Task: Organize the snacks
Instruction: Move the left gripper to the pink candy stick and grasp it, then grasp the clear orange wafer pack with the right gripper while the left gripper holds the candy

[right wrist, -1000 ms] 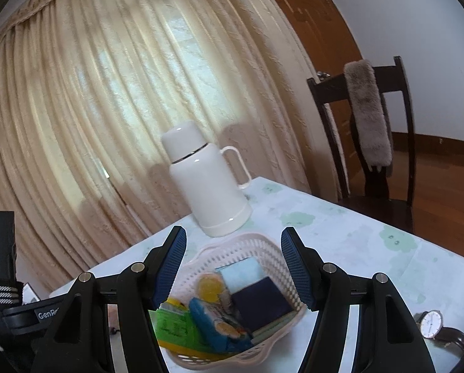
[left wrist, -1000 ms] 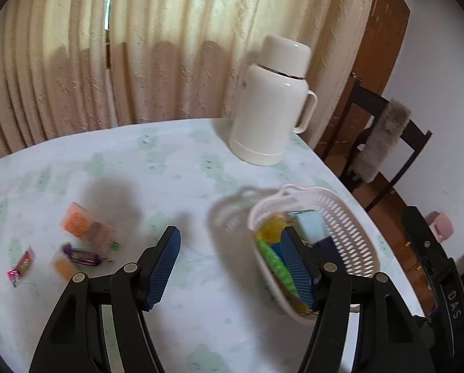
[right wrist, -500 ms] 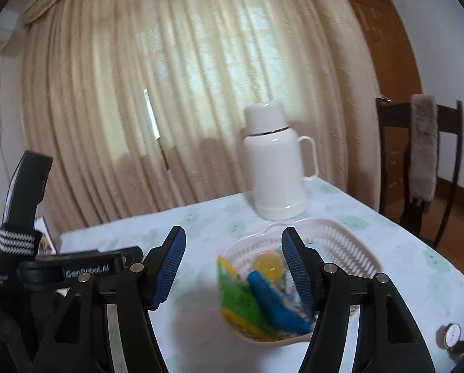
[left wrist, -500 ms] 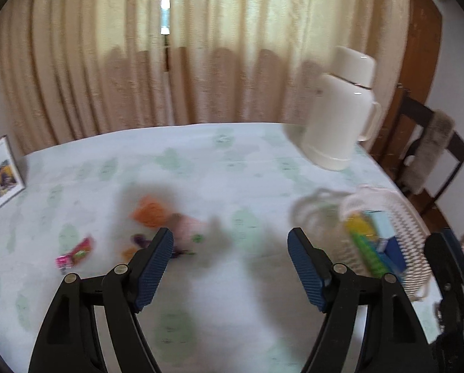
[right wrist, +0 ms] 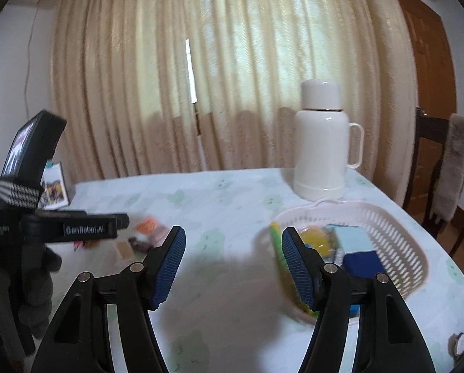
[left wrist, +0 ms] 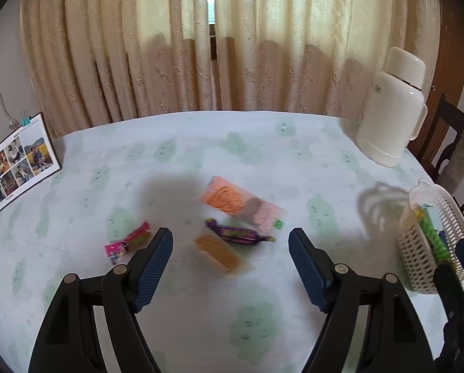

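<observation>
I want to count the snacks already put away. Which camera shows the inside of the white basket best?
The right wrist view: the white basket sits close and its open top faces the camera, though a right finger hides part. The left wrist view shows the basket only at the right edge, mostly its side wall.

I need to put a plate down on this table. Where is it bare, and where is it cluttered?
Bare cloth runs along the curtain side, from the leaning photo collage to the white thermos jug, and again between the loose snack packets and the white slotted basket. The packets crowd the middle; the basket fills the right edge.
</observation>
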The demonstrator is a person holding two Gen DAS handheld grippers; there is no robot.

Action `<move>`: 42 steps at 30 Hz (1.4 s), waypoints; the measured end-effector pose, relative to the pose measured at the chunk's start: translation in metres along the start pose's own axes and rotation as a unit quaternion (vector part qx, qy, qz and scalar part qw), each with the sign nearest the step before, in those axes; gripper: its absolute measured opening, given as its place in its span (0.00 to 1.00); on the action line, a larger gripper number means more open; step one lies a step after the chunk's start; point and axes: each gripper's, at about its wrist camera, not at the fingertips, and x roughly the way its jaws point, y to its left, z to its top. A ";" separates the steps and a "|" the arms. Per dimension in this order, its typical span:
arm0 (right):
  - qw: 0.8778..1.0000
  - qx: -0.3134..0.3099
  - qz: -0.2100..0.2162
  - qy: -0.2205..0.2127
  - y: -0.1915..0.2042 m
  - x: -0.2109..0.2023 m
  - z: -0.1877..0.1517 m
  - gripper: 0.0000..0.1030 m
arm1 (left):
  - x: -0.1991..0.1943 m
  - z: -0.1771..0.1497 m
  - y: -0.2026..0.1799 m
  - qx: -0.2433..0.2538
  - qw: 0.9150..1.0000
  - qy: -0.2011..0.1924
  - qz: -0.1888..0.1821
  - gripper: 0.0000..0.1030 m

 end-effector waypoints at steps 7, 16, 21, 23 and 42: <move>0.998 -0.042 0.031 0.026 0.024 0.007 -0.012 0.63 | 0.011 0.001 0.047 -0.018 1.000 0.015 0.016 0.72; 0.992 -0.075 0.068 0.077 0.045 0.020 -0.029 0.63 | 0.046 -0.003 0.108 -0.068 0.996 0.061 0.024 0.70; 0.990 -0.087 0.076 0.087 0.050 0.023 -0.034 0.63 | 0.061 -0.006 0.119 -0.070 0.995 0.071 0.007 0.66; 0.989 -0.090 0.076 0.091 0.052 0.026 -0.035 0.64 | 0.069 -0.007 0.118 -0.059 0.995 0.074 0.008 0.63; 0.986 -0.086 0.082 0.114 0.052 0.035 -0.037 0.63 | 0.085 -0.013 0.129 -0.094 0.991 0.096 0.003 0.18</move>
